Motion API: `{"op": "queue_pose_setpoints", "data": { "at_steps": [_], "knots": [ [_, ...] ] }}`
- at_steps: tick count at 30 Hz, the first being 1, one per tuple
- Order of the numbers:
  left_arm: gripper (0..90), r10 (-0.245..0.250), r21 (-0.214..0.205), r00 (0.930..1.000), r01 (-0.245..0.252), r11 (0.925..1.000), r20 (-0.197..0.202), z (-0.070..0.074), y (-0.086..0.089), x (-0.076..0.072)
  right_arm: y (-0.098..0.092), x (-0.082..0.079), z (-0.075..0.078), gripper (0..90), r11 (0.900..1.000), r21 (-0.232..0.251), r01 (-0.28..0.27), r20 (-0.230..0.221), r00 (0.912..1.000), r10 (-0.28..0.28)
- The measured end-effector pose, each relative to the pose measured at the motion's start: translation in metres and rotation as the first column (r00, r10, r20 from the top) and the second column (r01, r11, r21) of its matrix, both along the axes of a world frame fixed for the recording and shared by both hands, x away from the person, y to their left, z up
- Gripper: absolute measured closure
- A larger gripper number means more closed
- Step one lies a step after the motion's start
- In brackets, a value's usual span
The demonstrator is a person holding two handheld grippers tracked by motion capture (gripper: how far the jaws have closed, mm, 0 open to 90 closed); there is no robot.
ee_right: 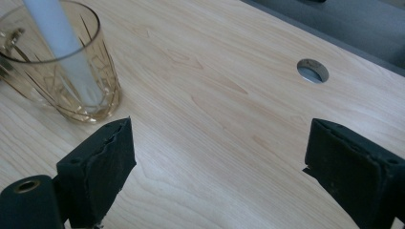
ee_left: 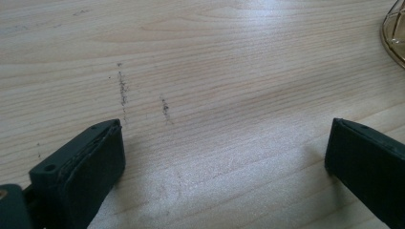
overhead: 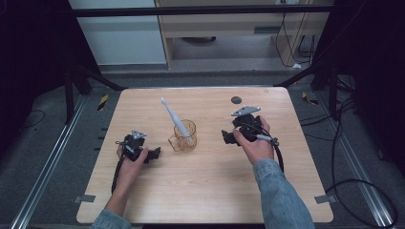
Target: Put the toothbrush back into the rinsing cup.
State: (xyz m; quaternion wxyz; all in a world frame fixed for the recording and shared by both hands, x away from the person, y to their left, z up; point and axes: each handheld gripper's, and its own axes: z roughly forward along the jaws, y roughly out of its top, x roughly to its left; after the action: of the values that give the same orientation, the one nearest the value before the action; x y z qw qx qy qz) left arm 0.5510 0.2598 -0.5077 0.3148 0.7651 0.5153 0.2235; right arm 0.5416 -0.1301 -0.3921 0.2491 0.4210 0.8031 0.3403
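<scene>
an amber cut-glass mug [overhead: 184, 136] stands upright near the middle of the wooden bench [overhead: 205, 191], its handle turned toward the person's side. a white electric toothbrush [overhead: 175, 118] stands inside it, base down on the bottom of the mug, leaning so that its head rises well above the rim and tilts toward the far left of the bench. in the right gripper view the mug [ee_right: 67, 71] sits at the upper left, its left side cut off by the frame edge, and the white toothbrush [ee_right: 62, 52] shows through the patterned glass; its upper part runs out of the top of the picture, so the head cannot be seen there.

the left claw [overhead: 154, 154] lies low on the bench to the left of the mug, apart from it, its jaws spread wide with nothing between them. in the left gripper view the left claw [ee_left: 224, 157] frames only bare wood with a few dark scuff marks [ee_left: 123, 88], and a sliver of the mug's base [ee_left: 394, 33] is cut off at the upper right corner.

the right claw [overhead: 228, 137] sits to the right of the mug, near it but not touching, jaws likewise wide apart and holding nothing. in the right gripper view the right claw [ee_right: 217, 157] points across bare bench, with a round cable hole [ee_right: 312, 70] beyond it.
</scene>
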Motion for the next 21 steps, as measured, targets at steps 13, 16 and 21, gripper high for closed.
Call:
{"op": "queue_pose_setpoints", "data": {
  "at_steps": [13, 16, 21],
  "knots": [
    [0.0, 0.000, 0.001, 1.0000, 0.000, 1.0000, 0.000, 0.000, 0.000, 0.000, -0.021, -0.005, -0.020, 9.7, 0.9990, 0.000, 0.046, -0.033, 0.9984, -0.046],
    [0.0, 0.000, 0.001, 1.0000, 0.000, 1.0000, 0.000, 0.000, 0.000, 0.000, -0.025, -0.006, -0.024, 9.8, 0.9986, -0.007, 0.052, -0.036, 0.9980, -0.052],
    [0.0, 0.000, 0.001, 1.0000, 0.000, 1.0000, 0.001, 0.000, 0.000, 0.000, -0.038, -0.009, -0.035, 10.4, 0.9973, -0.011, 0.073, -0.058, 0.9956, -0.074]
  ]
}}
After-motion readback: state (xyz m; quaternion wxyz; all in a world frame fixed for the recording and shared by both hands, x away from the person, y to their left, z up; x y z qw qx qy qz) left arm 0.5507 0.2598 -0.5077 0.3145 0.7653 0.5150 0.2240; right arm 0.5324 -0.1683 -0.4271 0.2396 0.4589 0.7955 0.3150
